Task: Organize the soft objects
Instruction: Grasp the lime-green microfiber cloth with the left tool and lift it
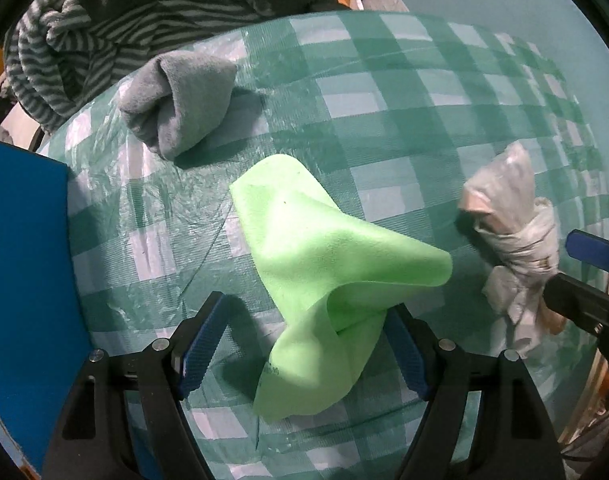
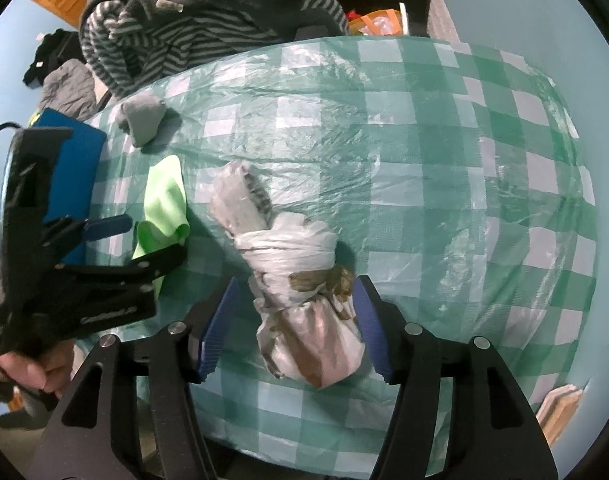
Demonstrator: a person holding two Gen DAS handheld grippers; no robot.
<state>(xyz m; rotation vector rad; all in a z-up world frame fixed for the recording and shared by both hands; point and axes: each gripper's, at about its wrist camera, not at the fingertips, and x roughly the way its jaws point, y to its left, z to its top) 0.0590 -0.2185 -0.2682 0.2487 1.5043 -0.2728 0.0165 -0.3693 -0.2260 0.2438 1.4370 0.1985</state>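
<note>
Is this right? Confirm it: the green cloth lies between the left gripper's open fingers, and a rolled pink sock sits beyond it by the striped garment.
Not quite: the rolled sock is grey, not pink, as the left wrist view shows. The rest holds: the green cloth lies between the open left gripper fingers, the striped garment behind.

Both wrist views look steeply down, close over the checked table (image 1: 384,120); the left sits over the green cloth (image 1: 324,280), the right over the tied bag (image 2: 300,292), and each view shows both
</note>
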